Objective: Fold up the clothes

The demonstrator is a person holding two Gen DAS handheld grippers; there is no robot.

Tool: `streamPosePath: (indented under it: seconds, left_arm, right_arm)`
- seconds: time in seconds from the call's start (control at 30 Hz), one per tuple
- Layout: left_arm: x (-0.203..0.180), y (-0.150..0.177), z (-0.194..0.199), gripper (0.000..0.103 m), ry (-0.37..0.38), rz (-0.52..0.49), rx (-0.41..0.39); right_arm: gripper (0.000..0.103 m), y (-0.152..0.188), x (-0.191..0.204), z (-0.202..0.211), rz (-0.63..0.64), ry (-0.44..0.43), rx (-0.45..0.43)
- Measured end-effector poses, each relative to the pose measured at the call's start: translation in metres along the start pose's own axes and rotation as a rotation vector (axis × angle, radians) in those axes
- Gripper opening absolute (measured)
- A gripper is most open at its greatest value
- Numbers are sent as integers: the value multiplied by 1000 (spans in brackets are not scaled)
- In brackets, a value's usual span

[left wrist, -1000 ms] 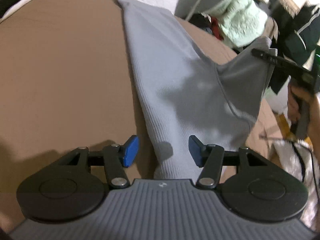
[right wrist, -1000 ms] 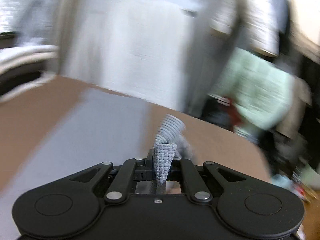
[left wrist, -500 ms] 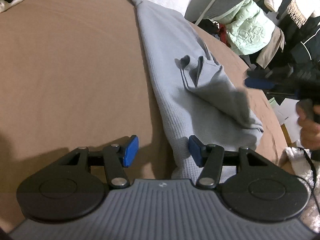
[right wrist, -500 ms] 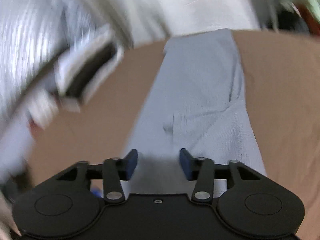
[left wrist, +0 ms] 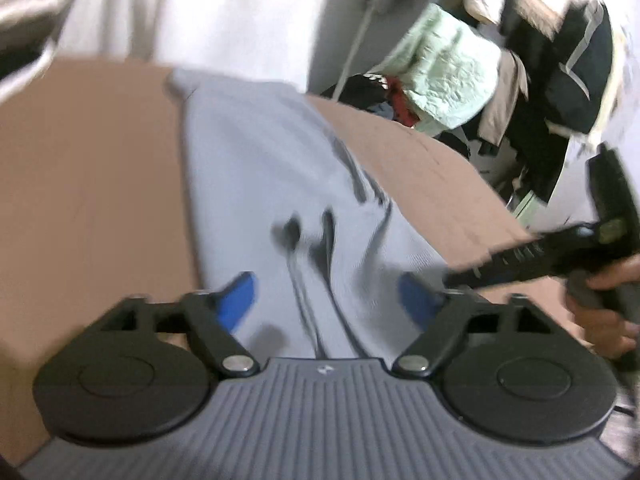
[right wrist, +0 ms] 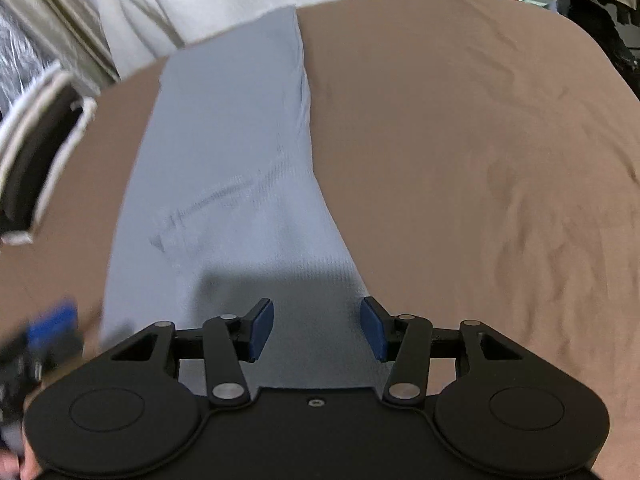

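Grippers spread over a long grey ribbed knit garment (right wrist: pixel 224 168) on the brown-covered bed (right wrist: pixel 460 160)

Left gripper (left wrist: pixel 326 300) and right gripper (right wrist: pixel 317 330) both hover with jaws apart, holding nothing; the folded-in layer (left wrist: pixel 320 240) lies loose and rumpled, so a shallow pinch could catch one layer only and drag the narrow strip askew.

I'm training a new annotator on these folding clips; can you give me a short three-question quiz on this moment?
1. True or false: the right tool grips the long grey knit garment.
2. What colour is the bed sheet under the garment?
3. The left tool is: A) open above the garment, B) shut on it, C) out of view.

Key: 1 false, its jaws stand open and empty; 2 brown; 3 A.
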State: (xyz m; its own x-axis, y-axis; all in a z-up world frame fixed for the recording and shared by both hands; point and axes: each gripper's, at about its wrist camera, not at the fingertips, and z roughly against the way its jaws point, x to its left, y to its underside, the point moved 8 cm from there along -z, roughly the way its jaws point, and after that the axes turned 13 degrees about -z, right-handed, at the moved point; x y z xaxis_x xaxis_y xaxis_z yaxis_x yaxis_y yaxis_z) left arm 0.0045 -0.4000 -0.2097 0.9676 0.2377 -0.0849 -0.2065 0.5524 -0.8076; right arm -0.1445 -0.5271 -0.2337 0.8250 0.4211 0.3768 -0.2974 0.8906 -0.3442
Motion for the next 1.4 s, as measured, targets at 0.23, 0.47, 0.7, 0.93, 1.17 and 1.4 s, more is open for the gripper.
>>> streamPosePath:
  seconds: [0.23,0.47,0.7,0.93,1.17,1.4]
  left_arm:
    - [11,-11,-62,0,-102,36,126]
    - [23,6,-40,3,-182,32,172]
    - [35,22,-17,52,-261,28,218]
    - [44,70,23,57,-88,288,171]
    - [37,111,51,59,271,582,178]
    - [-4,114,39,69,425,544,186]
  right_arm:
    - [58,8,-3,-15,54,37,40]
    - [58,9,-16,-6,14,20,47]
    - [62,7,-19,-10,-24,6,61]
    - [63,0,-23,2,-17,-2,32]
    - [66,-5,-44,-3,-93,-82,109]
    - [69,0,-38,-17,-77,-123,190]
